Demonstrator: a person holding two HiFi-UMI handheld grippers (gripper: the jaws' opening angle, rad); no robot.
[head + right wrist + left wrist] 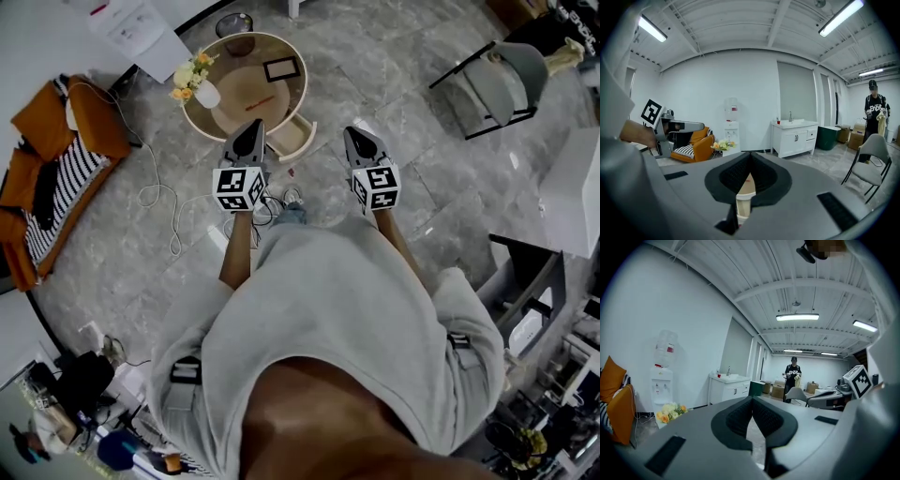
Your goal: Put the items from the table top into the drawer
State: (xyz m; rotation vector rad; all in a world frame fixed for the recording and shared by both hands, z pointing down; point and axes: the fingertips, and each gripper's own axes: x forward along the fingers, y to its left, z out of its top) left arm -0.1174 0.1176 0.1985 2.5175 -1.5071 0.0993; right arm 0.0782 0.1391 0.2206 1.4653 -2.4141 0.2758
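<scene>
On the round table point(221, 111) stand a vase of flowers point(197, 82) at the left edge, a dark flat rectangle point(281, 68) at the far right, and a small reddish thing point(260, 101) near the middle, too small to identify, its long axis running roughly left to right. The drawer point(290, 137) hangs open from the table's near right side. All of this lies on the far side of both grippers, which point toward it. The left gripper point(251, 127), fingers pressed together on nothing, sits just beside the drawer and nearer the items. The right gripper point(355, 134), likewise closed and empty, is off to the drawer's right.
</scene>
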